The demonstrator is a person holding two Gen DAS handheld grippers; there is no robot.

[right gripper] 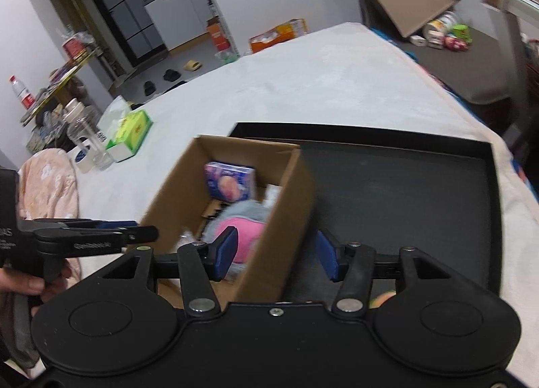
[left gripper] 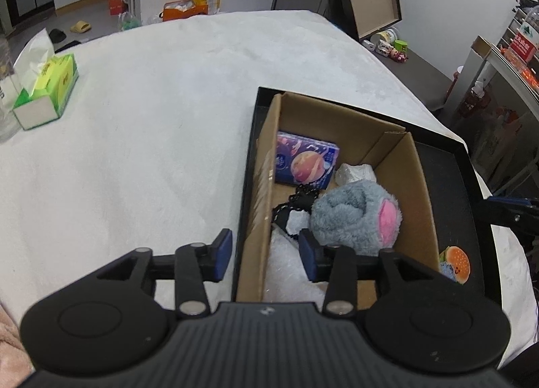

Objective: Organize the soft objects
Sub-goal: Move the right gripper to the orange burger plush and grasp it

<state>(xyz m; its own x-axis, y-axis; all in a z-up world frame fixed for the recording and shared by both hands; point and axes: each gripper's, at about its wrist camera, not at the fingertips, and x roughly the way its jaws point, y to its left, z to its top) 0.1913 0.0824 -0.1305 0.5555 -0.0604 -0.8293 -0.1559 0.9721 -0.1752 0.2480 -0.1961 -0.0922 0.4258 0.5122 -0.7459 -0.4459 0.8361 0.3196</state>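
We see a big desk with a soft white cloth over it, in a room with grey walls, shoes on the far floor and orange boxes near a dark cupboard. A black tray sits at the near right of the desk, and a brown cardboard box stands in the left part of that tray. The soft things lie inside the box: a fluffy grey and pink toy, a purple tissue pack farther back, a small white bundle beside it and a black cord. A green tissue box sits far left on the desk. The left tongs are spread apart with the box's left wall between the pads, and nothing is pinched. The right tongs are also spread, with the box's right wall between them, not squeezed. The right view is blurry, so the toy is just a pink and grey smudge there. Only the left view shows a little burger toy in the tray, partly cut off by the tongs. Only the right view shows a hand holding the other tool, a clear bottle and a pink blanket at the left.
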